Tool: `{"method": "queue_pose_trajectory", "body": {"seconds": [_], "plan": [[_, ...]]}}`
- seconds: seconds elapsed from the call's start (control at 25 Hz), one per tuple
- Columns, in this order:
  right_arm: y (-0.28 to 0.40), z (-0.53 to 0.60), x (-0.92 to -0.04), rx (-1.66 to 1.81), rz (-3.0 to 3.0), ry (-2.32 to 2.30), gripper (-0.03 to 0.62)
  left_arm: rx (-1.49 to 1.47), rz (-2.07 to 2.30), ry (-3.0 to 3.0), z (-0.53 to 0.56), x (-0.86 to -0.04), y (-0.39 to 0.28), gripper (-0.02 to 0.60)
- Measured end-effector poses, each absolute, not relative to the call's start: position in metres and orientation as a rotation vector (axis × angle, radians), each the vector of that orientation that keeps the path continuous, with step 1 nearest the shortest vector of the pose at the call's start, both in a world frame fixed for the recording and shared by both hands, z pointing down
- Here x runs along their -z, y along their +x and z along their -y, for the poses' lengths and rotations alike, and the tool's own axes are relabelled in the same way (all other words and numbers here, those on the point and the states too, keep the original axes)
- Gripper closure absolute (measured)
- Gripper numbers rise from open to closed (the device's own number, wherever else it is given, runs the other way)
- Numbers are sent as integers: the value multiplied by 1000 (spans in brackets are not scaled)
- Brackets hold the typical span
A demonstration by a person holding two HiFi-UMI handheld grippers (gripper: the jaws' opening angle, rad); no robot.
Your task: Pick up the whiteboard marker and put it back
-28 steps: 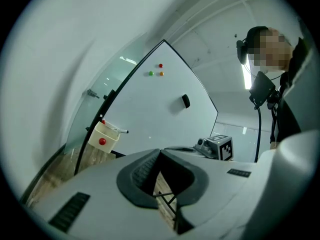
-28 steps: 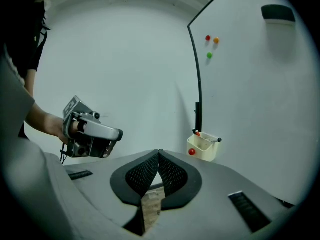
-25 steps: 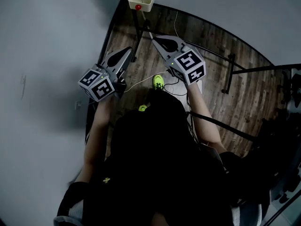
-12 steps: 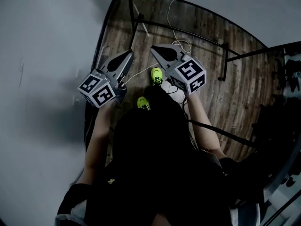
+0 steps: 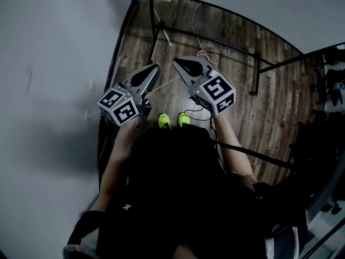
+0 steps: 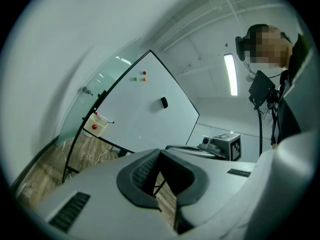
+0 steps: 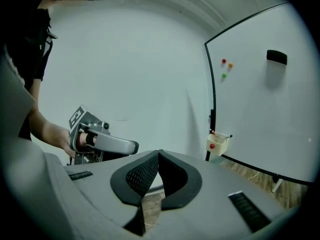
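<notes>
The whiteboard marker [image 7: 226, 135] is taken to be the thin, dark-tipped stick lying roughly level across the rim of the small cream holder box [image 7: 217, 144]. Its tip pokes out to the right, along the lower edge of the whiteboard [image 7: 265, 114]. The identification is tentative, since the stick is very small in frame. The box hangs at the board frame's lower corner, well above the wooden floor [image 5: 237, 53]. The box and marker sit ahead of both claws and well apart from them. In the left gripper view they appear to the left of the jaws, and in the right gripper view to the right, so they lie between the two lines of aim. Neither hand is clearly nearer. A claw would probably need to close across the stick's short dimension, from above or from the front. The left claw [image 5: 152, 69] is closed tip to tip with nothing between the pads. The right claw [image 5: 178, 62] is likewise closed and empty. The two gripper views show the marker, the board face, its coloured magnets [image 7: 224, 62] and the eraser [image 7: 276, 57]. The head view cuts the box at its top edge and resolves no marker. It alone shows the two claws side by side, the loose cable [image 5: 205, 55] on the floor and the person's yellow shoes [image 5: 164, 121].
</notes>
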State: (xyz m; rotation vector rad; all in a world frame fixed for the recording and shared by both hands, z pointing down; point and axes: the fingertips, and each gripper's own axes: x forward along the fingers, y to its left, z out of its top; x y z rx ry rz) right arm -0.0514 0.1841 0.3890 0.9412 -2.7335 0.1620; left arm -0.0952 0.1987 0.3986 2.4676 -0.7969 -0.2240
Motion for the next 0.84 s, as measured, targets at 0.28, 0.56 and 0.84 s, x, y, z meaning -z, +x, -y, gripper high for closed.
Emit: {"method": "queue_pose_trajectory", "body": {"seconds": [0.28,0.56,0.84], "plan": [[-52,-189,-383,-123,2756,937,588,227,793,2500,-201,-395,-92,568],[-53,-188,-379,-108,2773,923,588,231,803,2514,-200,-390,-91,568],[-52,-186,-371,-86,2789,905,588,233,814,2524,-198,-382,-87,568]]}}
